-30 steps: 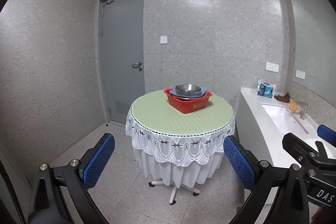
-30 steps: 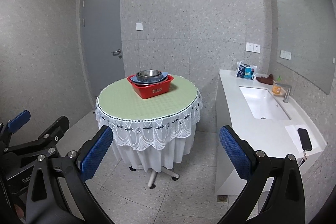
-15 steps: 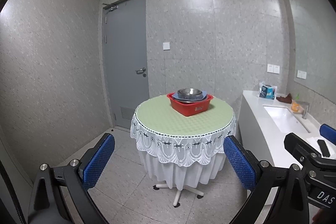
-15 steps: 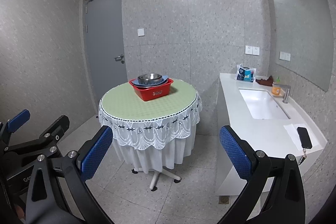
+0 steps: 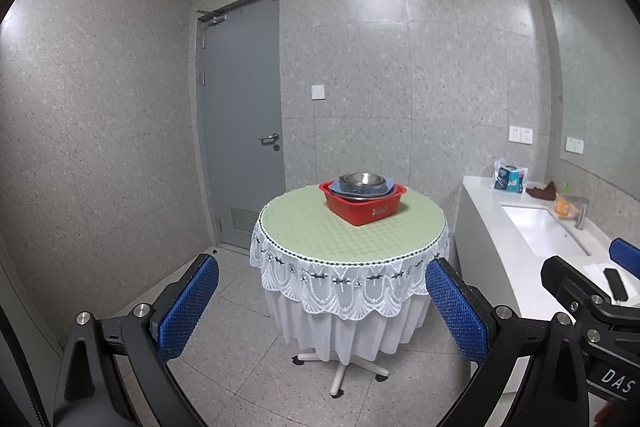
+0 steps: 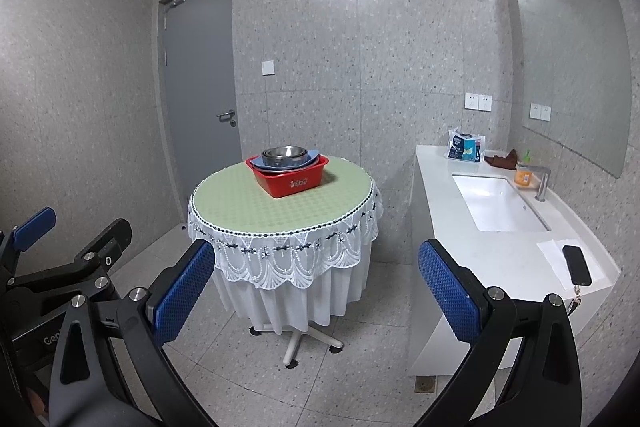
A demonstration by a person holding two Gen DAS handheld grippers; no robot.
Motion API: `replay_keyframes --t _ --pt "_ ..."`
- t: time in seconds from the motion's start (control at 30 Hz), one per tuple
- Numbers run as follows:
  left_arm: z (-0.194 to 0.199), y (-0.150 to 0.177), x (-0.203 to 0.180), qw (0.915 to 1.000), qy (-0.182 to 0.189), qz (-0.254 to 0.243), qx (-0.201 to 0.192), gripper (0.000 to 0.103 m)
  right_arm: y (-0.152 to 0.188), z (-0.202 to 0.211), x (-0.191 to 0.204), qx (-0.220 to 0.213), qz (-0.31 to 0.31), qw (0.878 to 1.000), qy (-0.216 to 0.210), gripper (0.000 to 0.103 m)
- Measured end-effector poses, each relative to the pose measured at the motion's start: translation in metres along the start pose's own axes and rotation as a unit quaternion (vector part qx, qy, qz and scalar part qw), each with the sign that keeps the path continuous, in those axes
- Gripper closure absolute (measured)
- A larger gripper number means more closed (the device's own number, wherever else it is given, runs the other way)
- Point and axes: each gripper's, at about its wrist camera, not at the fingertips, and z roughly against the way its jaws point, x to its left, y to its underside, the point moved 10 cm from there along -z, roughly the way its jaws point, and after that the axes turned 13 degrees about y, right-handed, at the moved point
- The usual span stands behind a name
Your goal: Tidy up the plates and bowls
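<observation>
A red plastic basin (image 5: 363, 209) (image 6: 289, 181) stands on a round table (image 5: 316, 231) (image 6: 240, 205) with a green top and white lace cloth. Stacked in it are blue plates (image 5: 386, 183) (image 6: 311, 155) and steel bowls (image 5: 362, 181) (image 6: 285, 153). My left gripper (image 5: 322, 309) is open and empty, well short of the table. My right gripper (image 6: 316, 297) is open and empty too, beside the left one, also away from the table.
A white counter (image 6: 500, 251) with a sink (image 6: 494, 201) runs along the right wall; a phone (image 6: 577, 265) on paper, an orange bottle (image 6: 523, 175) and a blue packet (image 6: 466, 147) lie on it. A grey door (image 5: 244, 131) is at the back left.
Both grippers have tilted upward and drawn back a little, so the table sits lower and farther in view. Both stay open and empty.
</observation>
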Motion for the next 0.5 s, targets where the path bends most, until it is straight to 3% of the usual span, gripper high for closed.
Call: replay_keyframes --t 0.5 --pt "-0.0072 0.0005 0.0023 1.0000 -0.002 0.003 -0.005 0.001 0.0000 0.0005 -0.0011 -0.004 -0.001 1.000 -0.001 0.000"
